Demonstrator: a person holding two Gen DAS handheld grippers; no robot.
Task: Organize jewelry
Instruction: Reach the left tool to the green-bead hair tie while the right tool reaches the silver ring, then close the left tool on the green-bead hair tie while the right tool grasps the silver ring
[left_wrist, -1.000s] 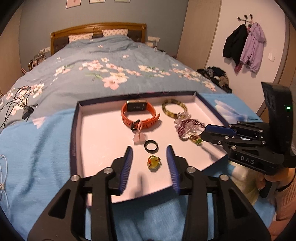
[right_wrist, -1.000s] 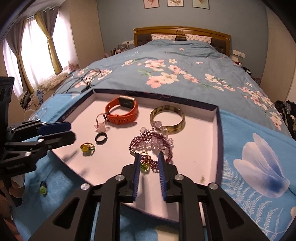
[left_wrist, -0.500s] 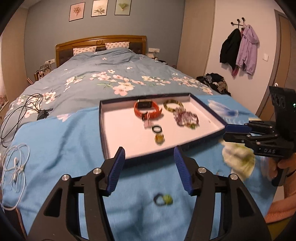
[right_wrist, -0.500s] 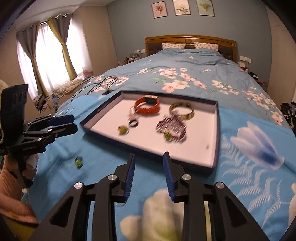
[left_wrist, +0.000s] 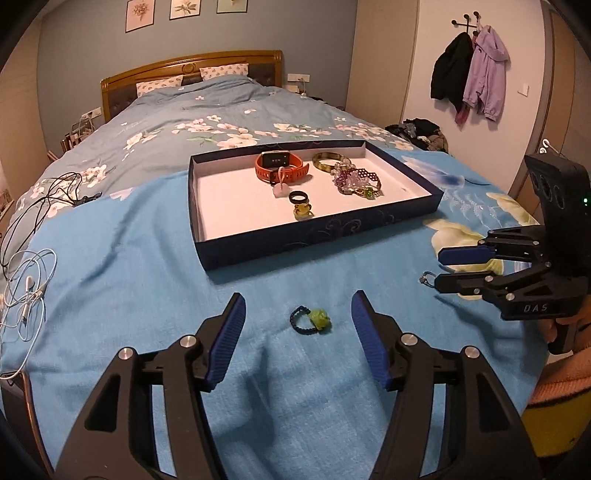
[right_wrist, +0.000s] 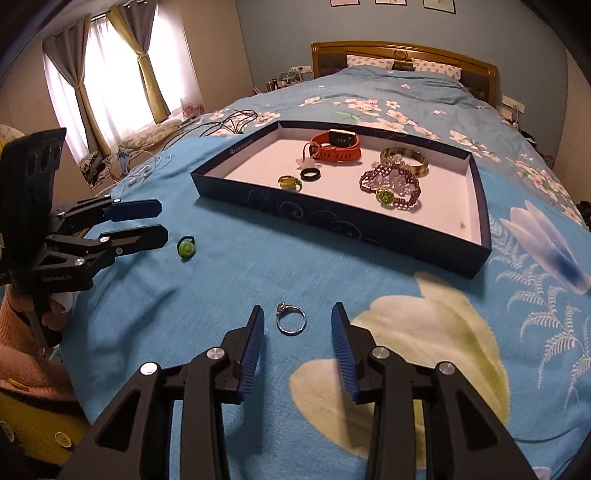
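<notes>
A dark blue tray (left_wrist: 317, 236) (right_wrist: 343, 221) on the blue blanket holds an orange watch (left_wrist: 281, 165), a bangle (left_wrist: 327, 163), a purple bead bracelet (left_wrist: 356, 179), a black ring (left_wrist: 299, 196) and a yellow-green ring (left_wrist: 303, 211). A black ring with a green stone (left_wrist: 311, 319) (right_wrist: 185, 248) lies on the blanket between my left gripper's (left_wrist: 297, 306) open fingers. A silver ring (right_wrist: 291, 318) (left_wrist: 426, 277) lies between my right gripper's (right_wrist: 296, 321) open fingers. Both grippers are empty.
White and black cables (left_wrist: 27, 273) lie on the bed to the left. The bed runs back to a wooden headboard (left_wrist: 192, 70). Coats (left_wrist: 469, 74) hang on the right wall. Curtained windows (right_wrist: 107, 77) are at the left.
Both grippers have pulled back from the tray toward the near blanket and opened wider. The left now frames the green-stone ring, the right the silver ring.
</notes>
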